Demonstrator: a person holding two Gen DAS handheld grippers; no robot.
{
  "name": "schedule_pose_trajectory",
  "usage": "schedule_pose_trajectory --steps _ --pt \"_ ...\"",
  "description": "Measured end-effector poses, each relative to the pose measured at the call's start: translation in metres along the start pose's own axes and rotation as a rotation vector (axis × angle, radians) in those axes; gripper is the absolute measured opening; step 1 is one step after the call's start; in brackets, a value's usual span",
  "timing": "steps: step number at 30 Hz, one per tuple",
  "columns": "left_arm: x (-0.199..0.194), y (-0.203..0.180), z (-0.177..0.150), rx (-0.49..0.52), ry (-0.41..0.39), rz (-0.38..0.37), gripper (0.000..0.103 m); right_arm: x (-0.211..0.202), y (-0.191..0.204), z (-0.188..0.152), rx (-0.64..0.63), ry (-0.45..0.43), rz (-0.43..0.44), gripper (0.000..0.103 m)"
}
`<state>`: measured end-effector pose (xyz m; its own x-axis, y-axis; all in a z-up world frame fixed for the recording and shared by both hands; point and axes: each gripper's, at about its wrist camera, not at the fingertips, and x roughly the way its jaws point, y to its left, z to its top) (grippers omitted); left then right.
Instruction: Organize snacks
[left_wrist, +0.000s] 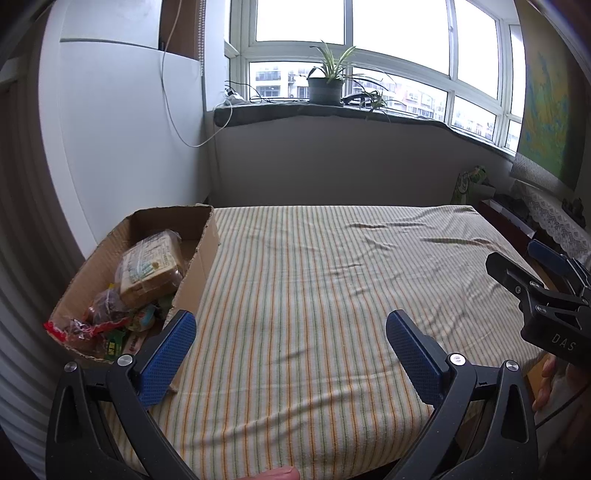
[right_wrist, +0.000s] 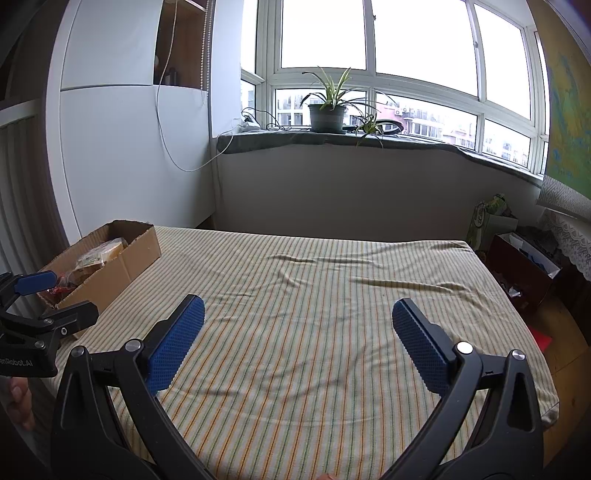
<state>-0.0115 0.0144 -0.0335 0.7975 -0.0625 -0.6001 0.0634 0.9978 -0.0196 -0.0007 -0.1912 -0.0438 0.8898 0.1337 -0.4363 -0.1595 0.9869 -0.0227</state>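
Both my left gripper and right gripper hang spread wide and empty over the striped bedsheet. The snacks sit in the cardboard box at the bed's left edge. The bagged sliced bread looks light and squashy, so I'd pinch its wrapper gently.

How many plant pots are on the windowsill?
1. The plant pot stands on the windowsill, near the middle. Leaves beside it may hide a second pot.
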Motion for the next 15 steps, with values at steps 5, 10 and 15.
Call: schedule_pose_trajectory --steps 5,10,15 --pt "-0.0003 -0.0008 -0.0004 0.001 0.0 0.0 0.102 0.0 -0.0001 0.0 0.0 0.001 0.001 0.103" --pt "-0.0006 -0.001 -0.0007 -0.002 0.001 0.001 0.102 0.0 0.0007 -0.0004 0.0 -0.002 0.0 0.103" --pt "-0.0007 -0.0004 -0.0009 0.002 0.002 0.0 0.102 -0.0007 0.0009 0.0 0.001 -0.003 -0.001 0.103"
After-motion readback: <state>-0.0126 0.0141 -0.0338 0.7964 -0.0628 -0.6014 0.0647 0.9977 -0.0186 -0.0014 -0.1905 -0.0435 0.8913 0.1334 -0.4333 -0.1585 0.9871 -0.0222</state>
